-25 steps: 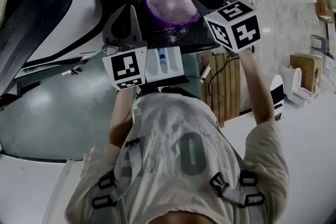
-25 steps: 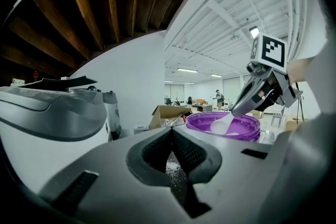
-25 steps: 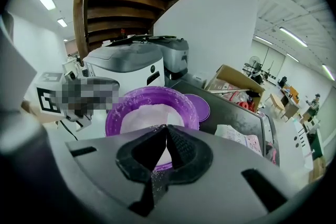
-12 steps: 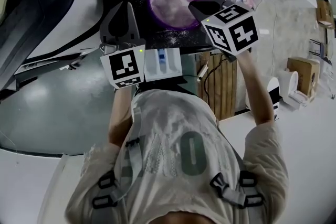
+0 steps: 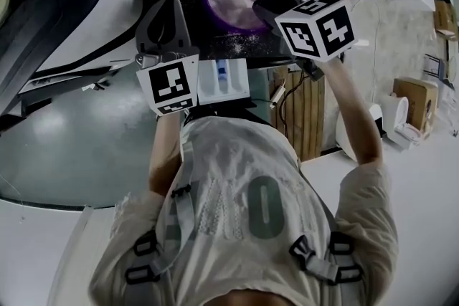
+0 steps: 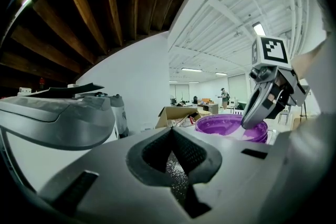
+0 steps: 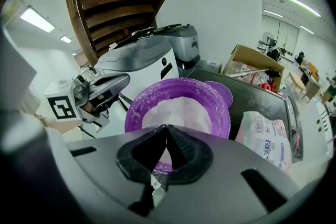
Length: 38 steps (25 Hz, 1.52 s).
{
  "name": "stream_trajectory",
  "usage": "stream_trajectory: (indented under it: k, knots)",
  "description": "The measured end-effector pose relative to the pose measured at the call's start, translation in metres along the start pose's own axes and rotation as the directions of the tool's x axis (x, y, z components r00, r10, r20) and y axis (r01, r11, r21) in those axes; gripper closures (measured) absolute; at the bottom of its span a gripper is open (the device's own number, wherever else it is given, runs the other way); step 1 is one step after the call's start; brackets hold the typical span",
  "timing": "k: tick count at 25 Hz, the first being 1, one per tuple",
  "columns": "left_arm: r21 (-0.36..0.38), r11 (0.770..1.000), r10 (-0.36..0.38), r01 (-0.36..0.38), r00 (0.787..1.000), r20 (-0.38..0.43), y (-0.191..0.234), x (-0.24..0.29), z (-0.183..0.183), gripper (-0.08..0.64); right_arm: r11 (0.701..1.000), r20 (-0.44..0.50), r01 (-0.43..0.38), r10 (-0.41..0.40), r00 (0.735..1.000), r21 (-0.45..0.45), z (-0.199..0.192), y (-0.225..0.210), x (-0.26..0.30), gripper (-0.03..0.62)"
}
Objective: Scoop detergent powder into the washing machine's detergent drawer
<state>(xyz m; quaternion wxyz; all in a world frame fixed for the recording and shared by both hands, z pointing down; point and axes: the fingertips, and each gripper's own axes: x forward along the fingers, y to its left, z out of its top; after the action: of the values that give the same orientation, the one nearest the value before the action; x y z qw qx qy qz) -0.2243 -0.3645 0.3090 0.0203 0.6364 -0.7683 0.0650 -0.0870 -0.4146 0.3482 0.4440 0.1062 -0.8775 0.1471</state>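
Bowl [image 7: 136,108] of detergent powder [image 7: 181,107] sits straight ahead of the right gripper [image 7: 166,131] — jaws pinched on a thin pale handle [image 7: 154,184], judged a scoop's — while the detergent drawer [image 5: 224,81] lies back toward the person, just beside the closed, empty left gripper [image 6: 172,131].

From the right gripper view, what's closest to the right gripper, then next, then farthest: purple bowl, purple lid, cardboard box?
1. Purple bowl, straight ahead of the right gripper.
2. Purple lid, just behind the bowl, to the right.
3. Cardboard box, far back on the right.
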Motion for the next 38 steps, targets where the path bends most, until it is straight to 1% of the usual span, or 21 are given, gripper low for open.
stream_trajectory:
  k: [5, 8, 12, 17, 18, 21, 23, 25, 27, 28, 30, 33, 35, 37, 38]
  knots:
    - [-0.001, 1.000, 0.020, -0.020, 1.000, 0.001, 0.004, -0.005, 0.003, 0.540, 0.993, 0.018, -0.090, 0.089, 0.996, 0.078, -0.002, 0.014, 0.000, 0.583]
    - [-0.003, 1.000, 0.030, -0.030, 1.000, -0.007, 0.005, -0.009, 0.003, 0.540, 0.976, 0.051, -0.154, 0.147, 0.988, 0.152, 0.003, 0.019, -0.003, 0.583]
    - [-0.001, 0.999, 0.033, -0.033, 0.999, -0.001, 0.004, -0.012, 0.004, 0.540, 0.941, 0.103, -0.227, 0.207, 0.973, 0.249, 0.007, 0.023, -0.006, 0.583]
    - [0.001, 0.999, 0.032, -0.032, 0.999, 0.005, 0.004, -0.015, 0.008, 0.540, 0.866, 0.216, -0.315, 0.246, 0.945, 0.389, 0.009, 0.026, -0.011, 0.583]
    - [0.003, 1.000, 0.029, -0.029, 1.000, 0.008, 0.003, -0.014, 0.009, 0.540, 0.845, 0.247, -0.335, 0.249, 0.936, 0.418, 0.011, 0.026, -0.013, 0.583]
    - [0.005, 1.000, 0.023, -0.023, 1.000, 0.010, 0.002, -0.014, 0.011, 0.540, 0.766, 0.349, -0.398, 0.241, 0.906, 0.505, 0.016, 0.024, -0.017, 0.583]
    - [0.011, 1.000, 0.017, -0.017, 1.000, 0.012, 0.000, -0.014, 0.013, 0.540, 0.720, 0.404, -0.419, 0.207, 0.891, 0.553, 0.016, 0.021, -0.019, 0.583]
    - [0.019, 1.000, 0.010, -0.011, 1.000, 0.014, -0.003, -0.015, 0.014, 0.540, 0.670, 0.466, -0.452, 0.176, 0.867, 0.588, 0.016, 0.017, -0.023, 0.583]
    - [0.026, 1.000, 0.005, -0.005, 1.000, 0.014, -0.005, -0.015, 0.015, 0.540, 0.627, 0.514, -0.474, 0.133, 0.847, 0.618, 0.013, 0.012, -0.029, 0.583]
    - [0.028, 1.000, 0.003, -0.004, 1.000, 0.015, -0.005, -0.015, 0.015, 0.540, 0.604, 0.545, -0.492, 0.112, 0.831, 0.627, 0.013, 0.010, -0.032, 0.583]
    - [0.030, 1.000, 0.001, -0.002, 1.000, 0.013, -0.006, -0.016, 0.017, 0.540, 0.548, 0.621, -0.549, 0.068, 0.781, 0.631, 0.015, 0.006, -0.041, 0.583]
    - [0.036, 0.999, -0.010, 0.009, 1.000, 0.012, -0.011, -0.017, 0.019, 0.540, 0.436, 0.716, -0.638, -0.023, 0.697, 0.635, 0.012, -0.002, -0.053, 0.583]
    - [0.043, 0.999, -0.023, 0.023, 1.000, 0.017, -0.017, -0.016, 0.024, 0.540, 0.370, 0.756, -0.684, -0.085, 0.649, 0.629, 0.008, -0.008, -0.058, 0.583]
    - [0.050, 0.998, -0.039, 0.038, 0.999, 0.024, -0.022, -0.016, 0.028, 0.540, 0.314, 0.786, -0.726, -0.136, 0.603, 0.611, 0.005, -0.013, -0.061, 0.583]
    - [0.052, 0.998, -0.047, 0.045, 0.999, 0.027, -0.025, -0.016, 0.030, 0.540, 0.291, 0.800, -0.747, -0.156, 0.579, 0.598, 0.004, -0.015, -0.062, 0.583]
